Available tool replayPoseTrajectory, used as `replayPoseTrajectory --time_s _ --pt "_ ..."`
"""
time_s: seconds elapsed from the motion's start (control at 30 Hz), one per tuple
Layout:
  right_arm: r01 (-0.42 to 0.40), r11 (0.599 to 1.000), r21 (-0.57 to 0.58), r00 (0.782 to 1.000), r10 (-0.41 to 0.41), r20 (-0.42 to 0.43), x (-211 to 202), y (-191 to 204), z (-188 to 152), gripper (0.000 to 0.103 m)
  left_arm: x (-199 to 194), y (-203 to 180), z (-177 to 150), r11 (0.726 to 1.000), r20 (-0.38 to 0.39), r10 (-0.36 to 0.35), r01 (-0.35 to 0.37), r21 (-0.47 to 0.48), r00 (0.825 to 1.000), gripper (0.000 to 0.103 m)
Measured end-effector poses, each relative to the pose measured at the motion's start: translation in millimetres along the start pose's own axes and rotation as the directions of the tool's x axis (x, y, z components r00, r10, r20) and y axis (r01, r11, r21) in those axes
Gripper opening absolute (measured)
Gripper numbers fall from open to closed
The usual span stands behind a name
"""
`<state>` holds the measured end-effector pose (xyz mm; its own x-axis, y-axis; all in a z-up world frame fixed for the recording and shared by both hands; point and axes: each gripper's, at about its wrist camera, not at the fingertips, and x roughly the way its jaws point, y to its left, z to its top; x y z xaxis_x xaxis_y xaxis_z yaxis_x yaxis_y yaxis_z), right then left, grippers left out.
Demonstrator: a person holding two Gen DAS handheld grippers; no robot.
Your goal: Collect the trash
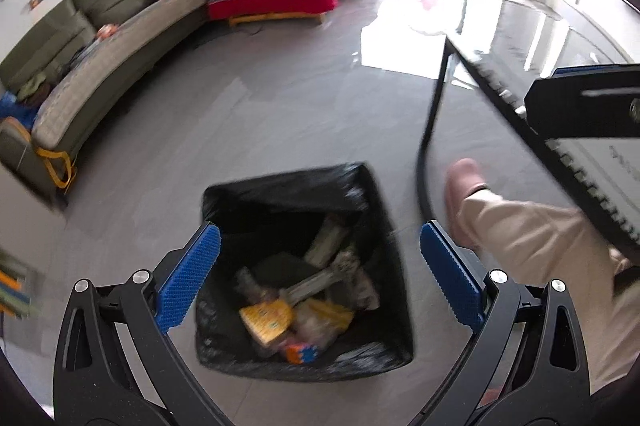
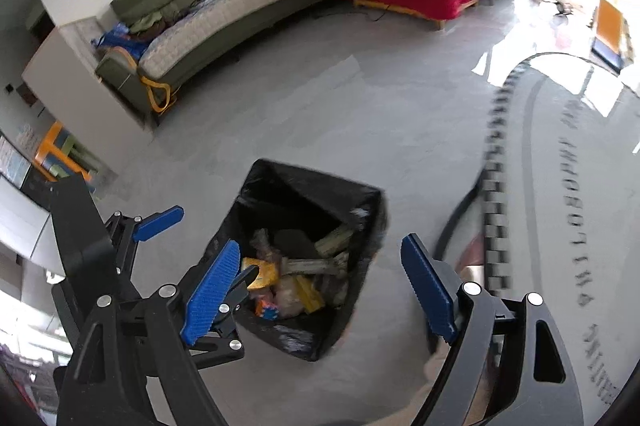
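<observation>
Grey tiled floor [image 1: 240, 106] bearing a black-lined rectangular trash bin [image 1: 372, 210] of mixed wrappers; above the bin, left gripper [image 1: 320, 266] and right gripper [image 2: 320, 278] both spread, empty.

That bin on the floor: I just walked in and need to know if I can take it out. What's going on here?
A person is collecting trash with a handheld gripper in each hand. The left gripper and right gripper both hang open and empty above the black-lined bin, which already holds wrappers and packaging. The person's leg stands beside it. Nothing shows whether more trash is coming.
</observation>
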<state>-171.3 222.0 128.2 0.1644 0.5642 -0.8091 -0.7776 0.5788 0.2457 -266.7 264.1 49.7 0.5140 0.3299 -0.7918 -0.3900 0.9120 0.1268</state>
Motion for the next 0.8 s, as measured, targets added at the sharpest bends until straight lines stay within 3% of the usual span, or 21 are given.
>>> replayPoseTrajectory --time_s 0.23,0.4,0.6,0.8 --pt "0.099 0.989 0.113 0.992 -0.107 0.067 -47.0 -81.4 -14.9 0.086 1.6 -74.8 45.4 0.987 0.029 -0.100 0.096 0.127 0.995 0.097" --pt "0.182 0.961 0.210 0.976 -0.202 0.078 -73.7 -140.3 -31.9 0.086 11.5 -137.0 74.6 0.962 0.023 -0.176 0.167 0.216 0.984 0.097" --pt "0.286 0.900 0.327 0.941 -0.329 0.083 -104.4 -211.9 -64.4 0.086 16.7 -209.9 100.4 0.918 0.007 -0.264 0.250 0.307 0.964 0.097" --pt "0.390 0.803 0.451 0.884 -0.463 0.060 -121.8 -284.9 -109.5 0.089 27.3 -283.4 123.3 0.883 -0.014 -0.351 0.336 0.327 0.936 0.097"
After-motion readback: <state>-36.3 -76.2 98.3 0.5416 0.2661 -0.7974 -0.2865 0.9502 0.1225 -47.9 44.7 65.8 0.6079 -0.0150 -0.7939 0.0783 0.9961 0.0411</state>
